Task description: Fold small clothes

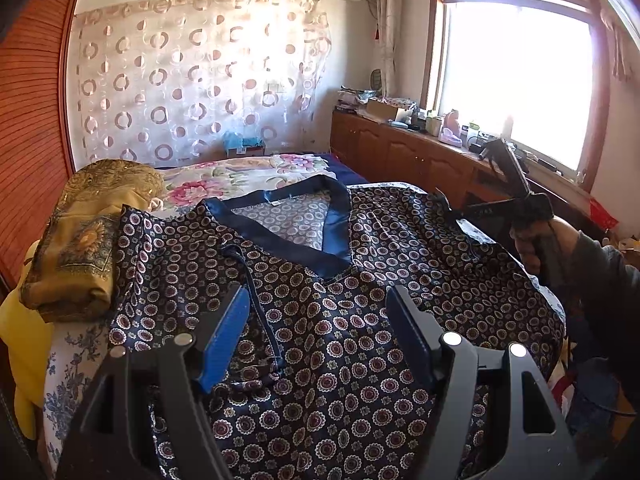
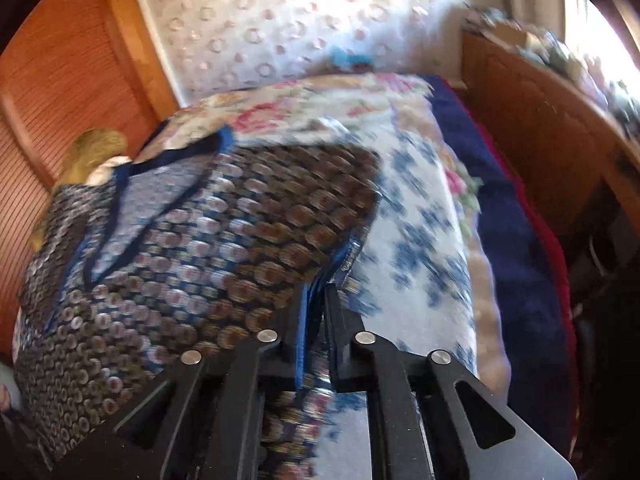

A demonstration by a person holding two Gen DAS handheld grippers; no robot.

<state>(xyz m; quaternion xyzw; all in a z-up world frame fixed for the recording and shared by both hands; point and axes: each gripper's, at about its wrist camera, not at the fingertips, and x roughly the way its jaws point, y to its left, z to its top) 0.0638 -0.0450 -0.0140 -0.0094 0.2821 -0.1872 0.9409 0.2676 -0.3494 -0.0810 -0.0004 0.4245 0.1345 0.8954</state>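
One patterned top is being spread front-up on the bed, its navy V-neck collar pointing toward the far end of the bed and its hem toward the near edge, so the long axis is running from near edge to far end. The garment is being covered across most of the bed's near width, with its left sleeve lying against the gold cushion at the left edge.

The left gripper is being held over the chest of the top, just on the near side of the collar, with its two blue-padded fingers spread wide and nothing between them. The right gripper is being kept at the garment's right side edge, where it meets the blue-flowered sheet; its fingers are drawn narrow, and a pinch of the patterned fabric appears to be caught between them, though the right wrist view is smeared by motion. In the left wrist view the right gripper is being seen at the right edge of the bed.

The right side edge is judged to lie nearest the right gripper, so a fold across the long axis, toward the left edge, is probably being prepared. One garment, one cushion and two grippers are being counted.
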